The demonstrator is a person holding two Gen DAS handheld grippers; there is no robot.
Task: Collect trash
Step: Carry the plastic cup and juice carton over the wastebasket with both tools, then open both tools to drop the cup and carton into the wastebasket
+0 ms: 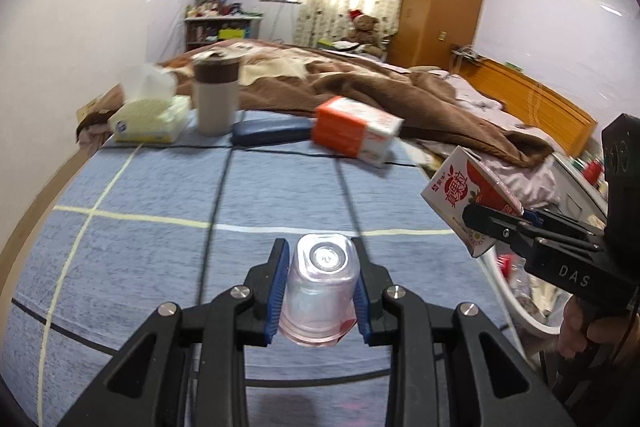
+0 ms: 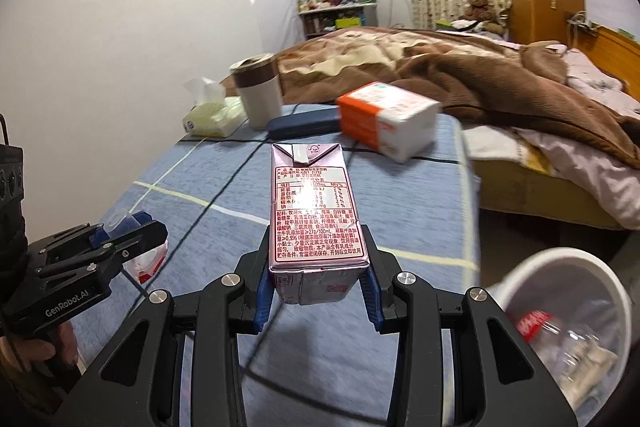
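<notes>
Left tongs point(image 1: 320, 291) pinching clear plastic cup point(image 1: 320, 291) above blue tabletop point(image 1: 160, 247). Right tongs point(image 2: 318, 279) gripping drink carton point(image 2: 316, 219); white bin point(image 2: 568, 315) sitting near right.

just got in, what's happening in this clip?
A person is clearing trash off a blue table beside a bed, one handheld gripper in each hand. The left gripper is shut on a small clear plastic cup; the right gripper is shut on a drink carton. Both are held above the table. A white bin with a plastic bottle inside stands at the right.
</notes>
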